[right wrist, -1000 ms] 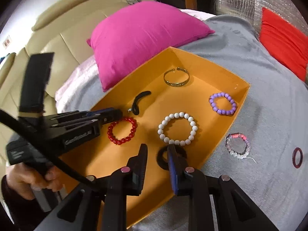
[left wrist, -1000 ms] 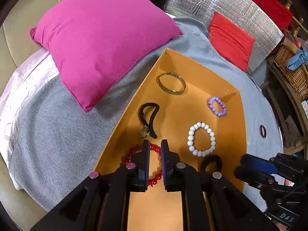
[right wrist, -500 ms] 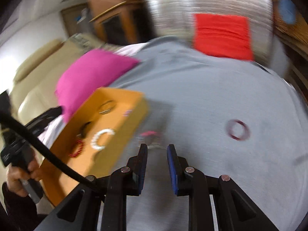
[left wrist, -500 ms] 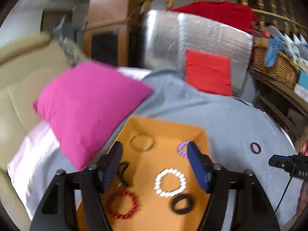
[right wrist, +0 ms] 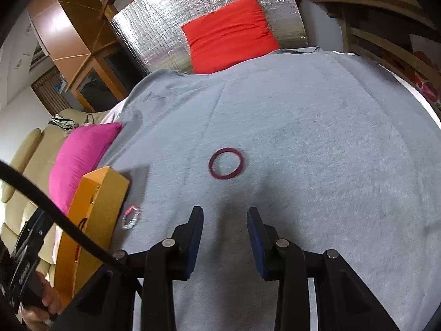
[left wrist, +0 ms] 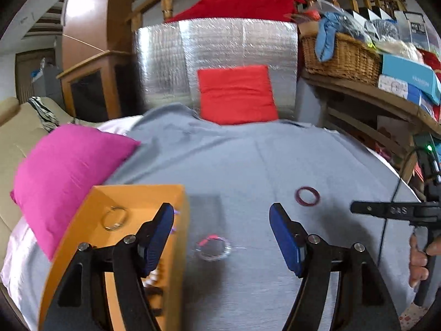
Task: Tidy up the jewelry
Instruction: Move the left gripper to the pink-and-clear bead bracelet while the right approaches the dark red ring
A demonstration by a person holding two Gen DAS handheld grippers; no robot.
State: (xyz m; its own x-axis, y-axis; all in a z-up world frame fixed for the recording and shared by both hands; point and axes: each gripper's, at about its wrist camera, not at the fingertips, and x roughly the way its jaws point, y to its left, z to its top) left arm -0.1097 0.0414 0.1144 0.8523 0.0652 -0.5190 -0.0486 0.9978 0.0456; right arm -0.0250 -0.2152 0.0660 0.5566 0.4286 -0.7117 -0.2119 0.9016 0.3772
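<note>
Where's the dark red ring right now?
The dark red ring lies flat on the grey blanket, ahead of the right gripper in its view, well right of the orange box.

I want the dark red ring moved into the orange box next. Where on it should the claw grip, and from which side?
Grip the band of the dark red ring at its near edge, coming from above with one finger inside the hoop and one outside. It lies flat on the grey blanket, so no side offers a raised edge. The right claw stands open, empty, just short of it.
</note>
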